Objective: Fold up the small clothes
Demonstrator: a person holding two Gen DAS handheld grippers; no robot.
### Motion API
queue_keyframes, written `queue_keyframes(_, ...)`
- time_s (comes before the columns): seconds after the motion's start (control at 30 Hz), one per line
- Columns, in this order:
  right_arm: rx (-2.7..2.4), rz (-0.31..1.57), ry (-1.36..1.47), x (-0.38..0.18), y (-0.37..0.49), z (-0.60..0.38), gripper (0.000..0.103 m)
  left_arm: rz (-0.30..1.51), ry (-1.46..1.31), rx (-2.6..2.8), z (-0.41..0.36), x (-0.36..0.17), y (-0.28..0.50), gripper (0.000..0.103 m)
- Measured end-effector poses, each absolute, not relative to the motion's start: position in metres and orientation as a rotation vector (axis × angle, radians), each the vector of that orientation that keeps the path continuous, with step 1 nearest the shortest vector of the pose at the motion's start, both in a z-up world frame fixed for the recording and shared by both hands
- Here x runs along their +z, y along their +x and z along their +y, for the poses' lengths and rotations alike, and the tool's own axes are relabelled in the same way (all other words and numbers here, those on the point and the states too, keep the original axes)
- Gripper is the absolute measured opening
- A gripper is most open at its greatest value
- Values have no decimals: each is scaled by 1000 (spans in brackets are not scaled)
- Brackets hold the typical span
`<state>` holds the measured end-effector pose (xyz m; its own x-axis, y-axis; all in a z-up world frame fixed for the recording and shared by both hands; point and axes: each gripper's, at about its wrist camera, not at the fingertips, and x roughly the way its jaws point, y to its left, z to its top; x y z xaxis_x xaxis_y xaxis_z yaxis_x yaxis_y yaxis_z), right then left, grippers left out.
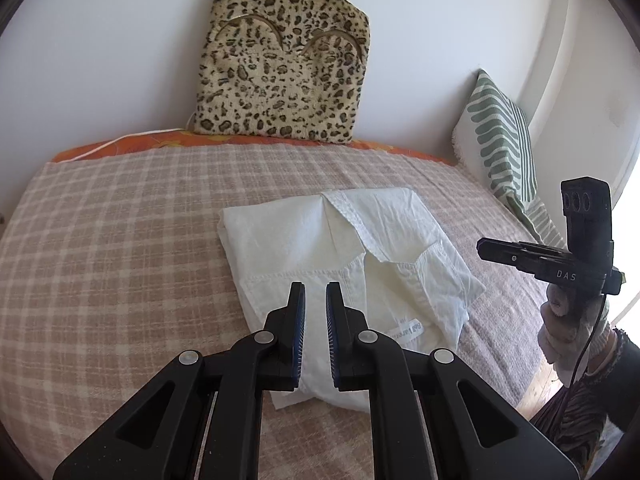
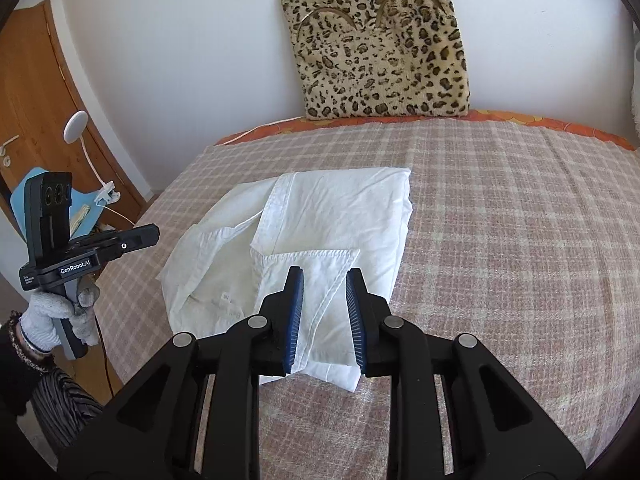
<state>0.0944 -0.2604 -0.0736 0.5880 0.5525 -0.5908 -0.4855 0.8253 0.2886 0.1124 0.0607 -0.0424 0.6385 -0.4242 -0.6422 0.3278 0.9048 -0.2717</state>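
A white folded shirt [image 1: 320,236] [image 2: 340,208] lies on the plaid blanket [image 1: 120,240] [image 2: 500,240], with a label showing near its front edge. My left gripper [image 1: 315,286] hovers over the shirt's near edge; its blue pads stand a narrow gap apart with nothing pinched between them. My right gripper [image 2: 324,272] is over the shirt's folded front corner, jaws wider apart, the cloth lying below and between the pads without being pressed. Each gripper also shows in the other view: the right gripper [image 1: 480,246] and the left gripper [image 2: 154,236], both held by gloved hands beside the bed.
A leopard-print cushion [image 1: 280,60] [image 2: 384,40] leans on the white wall at the back of the bed. A green-striped pillow [image 1: 500,140] stands at the right end. A wooden door [image 2: 36,80] and a white clip lamp [image 2: 76,128] are off the left side.
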Motion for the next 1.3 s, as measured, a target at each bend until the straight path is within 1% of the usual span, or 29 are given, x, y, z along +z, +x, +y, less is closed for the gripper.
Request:
queue_keyframes(0.13,577,802,93,-98,115,-254,23,851,-89,-430,44,-70,131,9)
queue_keyframes(0.23,604,885,60,-121,114,-249,23,911,-71,-439,42,-94,128,9)
queue_keyframes(0.33,604,896,-7,-133,105,-243,24,912,-93,-460,48,-107,120,9)
queue_keyframes(0.5,648,920,-12,-118,100,-252,24,917,-196,-469,64,-93,118,9)
queue_keyframes(0.63,714,797,39,-75,102,-261,24,817,-277,-458,78,-61,130,9)
queue_keyframes(0.77,649,698,93,-48,133,-257,24,756,-340,-423,84,-43,156,9)
queue_keyframes(0.83,636,699,142,-47,155,-253,24,753,-337,-400,79,-46,171,9)
queue_keyframes(0.93,635,723,206,-54,182,-243,24,789,-346,-402,67,-57,190,12)
queue_keyframes(1.1,631,757,148,-69,205,-219,24,793,-332,-403,52,-64,206,12)
queue_keyframes(1.3,582,799,97,-89,218,-203,24,828,-243,-381,35,-81,224,12)
